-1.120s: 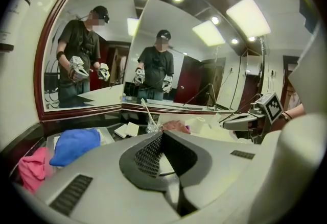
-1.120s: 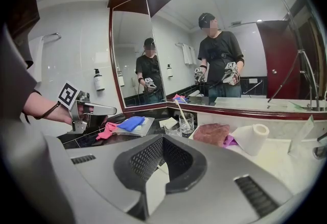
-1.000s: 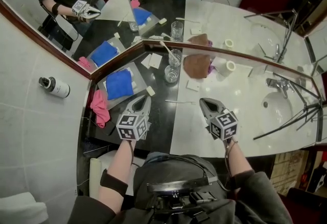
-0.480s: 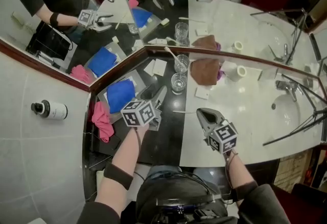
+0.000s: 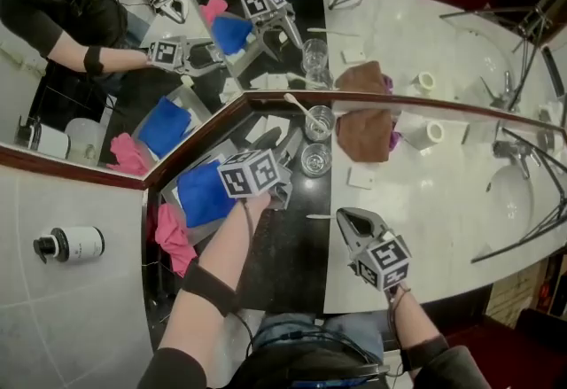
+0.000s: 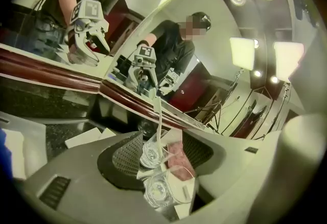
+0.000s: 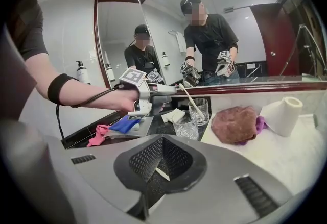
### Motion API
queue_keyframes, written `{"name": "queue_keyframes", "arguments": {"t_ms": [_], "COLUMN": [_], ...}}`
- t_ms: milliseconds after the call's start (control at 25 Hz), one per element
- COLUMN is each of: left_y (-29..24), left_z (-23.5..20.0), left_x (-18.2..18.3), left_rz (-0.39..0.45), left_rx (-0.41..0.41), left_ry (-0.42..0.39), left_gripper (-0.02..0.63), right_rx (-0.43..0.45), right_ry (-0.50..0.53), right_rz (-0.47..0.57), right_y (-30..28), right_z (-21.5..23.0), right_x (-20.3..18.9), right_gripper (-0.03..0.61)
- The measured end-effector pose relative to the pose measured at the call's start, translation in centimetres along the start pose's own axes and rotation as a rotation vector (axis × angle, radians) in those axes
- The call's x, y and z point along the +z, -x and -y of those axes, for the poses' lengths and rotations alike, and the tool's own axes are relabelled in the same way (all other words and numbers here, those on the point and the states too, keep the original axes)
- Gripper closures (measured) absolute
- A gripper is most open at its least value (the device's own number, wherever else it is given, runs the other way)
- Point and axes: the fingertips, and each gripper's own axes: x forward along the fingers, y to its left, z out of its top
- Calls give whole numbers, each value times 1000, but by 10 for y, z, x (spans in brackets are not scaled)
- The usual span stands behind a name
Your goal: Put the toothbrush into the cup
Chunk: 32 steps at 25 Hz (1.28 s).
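the left arm (image 5: 220, 265) has reached far forward over the black counter (image 5: 276, 256) — the left gripper (image 5: 282, 146) now points at the near cup (image 5: 315, 159), jaws just opened wide, holding nothing. the right gripper (image 5: 351, 221) waits nearer the person, tips pressed together, empty. the toothbrush (image 5: 301, 110) still leans in the far cup (image 5: 321, 124), by the mirror (image 5: 399, 42).

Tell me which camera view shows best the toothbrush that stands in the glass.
The right gripper view: the toothbrush leans in its glass, seen whole from the side. The head view shows it small, from above. The left gripper view shows only a thin pale stick rising from the glass.
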Motion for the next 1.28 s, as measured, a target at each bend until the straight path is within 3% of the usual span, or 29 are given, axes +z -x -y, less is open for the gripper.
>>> {"name": "queue_keyframes", "arguments": {"t_ms": [760, 840, 920, 1040, 1280], "left_y": [-70, -72, -73, -74, -73], "left_z": [-4, -4, -6, -1, -1], "left_x": [15, 14, 16, 17, 19], "left_rz": [-7, -12, -13, -11, 4], "left_rx": [-47, -45, -31, -29, -12], "left_ry": [1, -8, -18, -38, -23], "left_gripper": [373, 400, 499, 582, 591], "right_rx": [-47, -48, -47, -52, -56], "right_ry": [-69, -72, -77, -82, -90], "right_rz": [-33, -35, -36, -40, -42], "right_y": [-15, -14, -13, -10, -8], "right_z": [19, 20, 22, 25, 29], "right_x": [-33, -34, -35, -39, -42], "right_gripper": [558, 558, 558, 558, 558]}}
